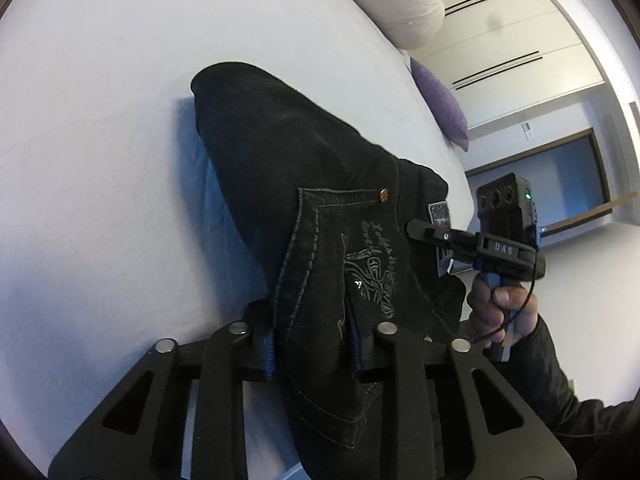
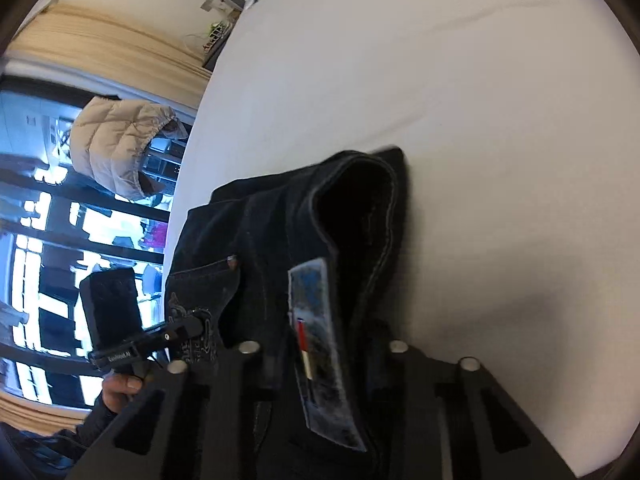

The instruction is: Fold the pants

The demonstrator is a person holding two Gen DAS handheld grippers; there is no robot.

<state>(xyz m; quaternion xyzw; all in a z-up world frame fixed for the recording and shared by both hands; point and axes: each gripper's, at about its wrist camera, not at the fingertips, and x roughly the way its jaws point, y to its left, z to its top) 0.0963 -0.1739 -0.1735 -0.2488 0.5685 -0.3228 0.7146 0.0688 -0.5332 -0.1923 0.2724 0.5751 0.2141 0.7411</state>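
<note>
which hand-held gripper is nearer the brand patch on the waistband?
Right. The right hand-held gripper is clamped over the brand patch; the left hand-held gripper grips the pants lower, at the embroidered back pocket.

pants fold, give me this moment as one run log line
stage: fold under way | pants: dark, on white bed | left gripper: shut on pants at back pocket | right gripper: shut on pants at waistband

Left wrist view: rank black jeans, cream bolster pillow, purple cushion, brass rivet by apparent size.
1. black jeans, though nearest the camera
2. cream bolster pillow
3. purple cushion
4. brass rivet
</note>
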